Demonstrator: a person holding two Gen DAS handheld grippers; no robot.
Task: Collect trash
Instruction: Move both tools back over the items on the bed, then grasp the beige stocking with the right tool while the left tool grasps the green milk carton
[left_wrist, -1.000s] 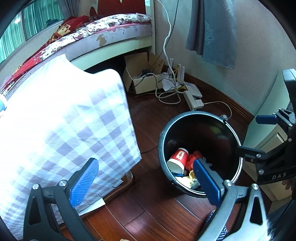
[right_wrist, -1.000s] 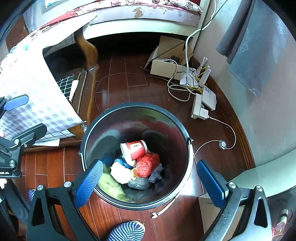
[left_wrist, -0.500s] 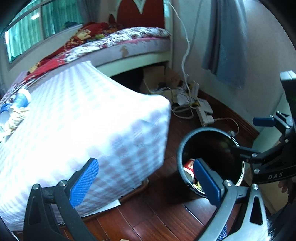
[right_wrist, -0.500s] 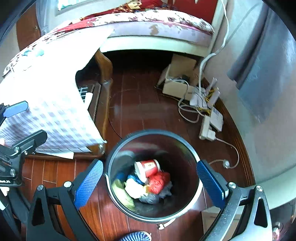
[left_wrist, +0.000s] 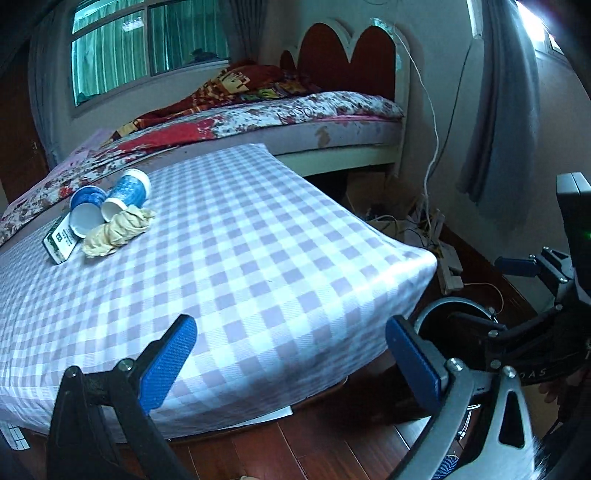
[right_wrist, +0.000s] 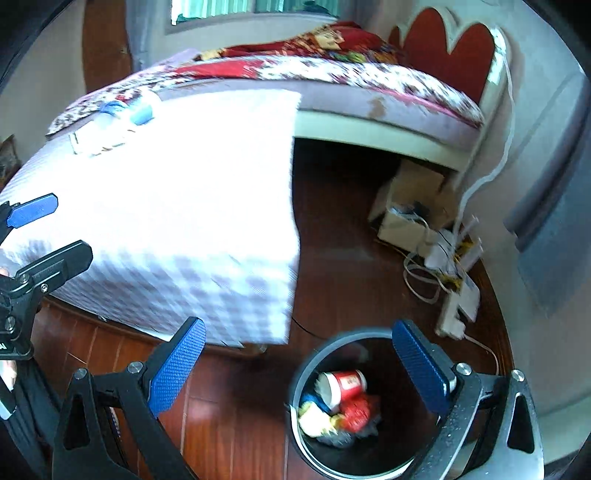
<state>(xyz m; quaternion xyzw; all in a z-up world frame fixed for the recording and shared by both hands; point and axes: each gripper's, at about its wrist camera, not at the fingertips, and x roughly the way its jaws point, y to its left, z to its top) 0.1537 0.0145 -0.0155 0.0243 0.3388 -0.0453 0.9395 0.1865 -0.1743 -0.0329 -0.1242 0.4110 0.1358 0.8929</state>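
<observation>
Left wrist: left gripper (left_wrist: 291, 354) empty, jaws apart, facing the checkered table (left_wrist: 258, 266); cups (left_wrist: 110, 201), wad and box sit at its far-left corner. Right wrist: right gripper (right_wrist: 299, 365) gaping over the bin (right_wrist: 354, 413) beside the table. Looks like between pickups; next, reach for that pile.

I see a bed (left_wrist: 332, 122) along the far wall, with a floral mattress, a red patterned blanket (left_wrist: 236, 85) and a red scalloped headboard (left_wrist: 347, 59). Behind it sits a window with green curtains (left_wrist: 147, 40). A grey curtain (left_wrist: 498, 110) hangs at the right. Under the bed's end I make out a cardboard box (right_wrist: 410, 214), and near it tangled white cables and a power strip (right_wrist: 458, 295) on the dark wood floor (right_wrist: 229, 413).
</observation>
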